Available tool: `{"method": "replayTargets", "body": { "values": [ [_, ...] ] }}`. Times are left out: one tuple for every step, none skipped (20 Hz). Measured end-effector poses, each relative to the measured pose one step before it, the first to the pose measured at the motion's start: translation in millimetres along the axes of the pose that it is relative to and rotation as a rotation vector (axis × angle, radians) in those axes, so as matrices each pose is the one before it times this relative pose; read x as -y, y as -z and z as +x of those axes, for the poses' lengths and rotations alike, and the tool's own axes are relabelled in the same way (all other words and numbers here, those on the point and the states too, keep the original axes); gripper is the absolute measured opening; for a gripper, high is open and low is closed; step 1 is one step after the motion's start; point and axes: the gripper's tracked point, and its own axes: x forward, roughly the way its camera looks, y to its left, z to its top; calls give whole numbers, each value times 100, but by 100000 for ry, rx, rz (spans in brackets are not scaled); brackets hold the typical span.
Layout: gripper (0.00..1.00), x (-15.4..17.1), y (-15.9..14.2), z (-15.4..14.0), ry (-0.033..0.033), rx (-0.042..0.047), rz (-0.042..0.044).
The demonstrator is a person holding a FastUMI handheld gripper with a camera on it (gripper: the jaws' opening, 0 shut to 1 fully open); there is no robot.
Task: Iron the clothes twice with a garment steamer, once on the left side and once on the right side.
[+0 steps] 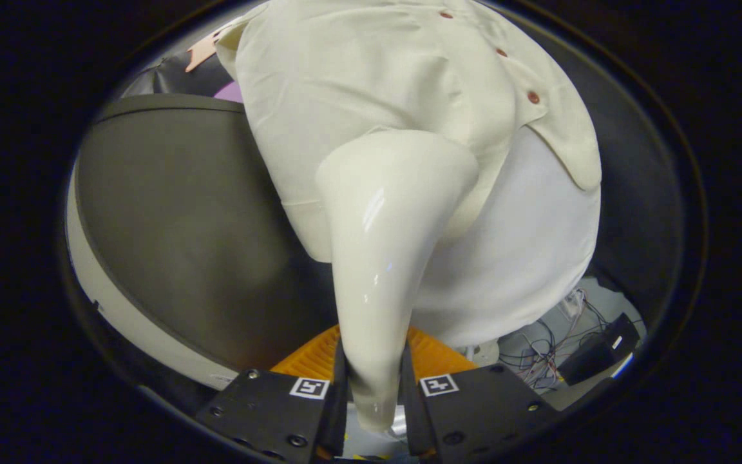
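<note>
My gripper is shut on the glossy cream handle of the garment steamer. The handle rises from between my fingers and widens into the steamer head, which presses against the hanging clothes. The clothes are a cream shirt with small brown buttons down its front, worn over a white underlayer. The steamer head sits on the shirt's lower front, to the left of the button line. The face of the head is hidden against the cloth.
A dark grey curved panel with a pale rim stands left of the shirt. An orange ribbed object lies just behind my fingers. A tangle of wires and a black box lie on the floor at lower right.
</note>
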Motion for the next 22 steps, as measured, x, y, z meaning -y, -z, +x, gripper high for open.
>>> {"method": "replayTargets", "body": {
  "values": [
    [37,13,-108,-22,339,611,1291],
    [37,148,38,-118,1522,-252,731],
    [37,455,-671,-361,2372,2625,230],
    [37,51,-977,-659,1814,1635,-748],
    [37,139,-1483,-499,1119,2727,-125],
    [37,17,-1337,-526,1043,2536,96],
    [37,304,-1502,-454,1045,2772,578],
    [37,444,-2070,-710,1381,3688,1096],
    [37,310,-2190,-391,378,3078,1659],
    [37,302,-2432,-571,567,3415,1574],
    [36,360,-2259,-959,1039,3511,1287],
    [36,388,-2309,-193,1029,3872,696],
    [36,235,-2177,-170,782,2853,-693],
    [36,99,-2821,-764,1043,4546,-751],
    [36,210,-2599,171,676,3156,-993],
    [36,536,-1932,-18,604,4147,645],
    [37,244,-2240,255,61,3132,133],
    [36,391,-2029,201,53,4109,-612],
    [36,11,-1938,429,-350,2835,-1525],
    [36,30,-1652,283,-914,2605,-1143],
    [36,-185,-1726,464,-840,2772,-1719],
    [36,-131,-1613,359,-1309,2226,-1775]
  ]
}}
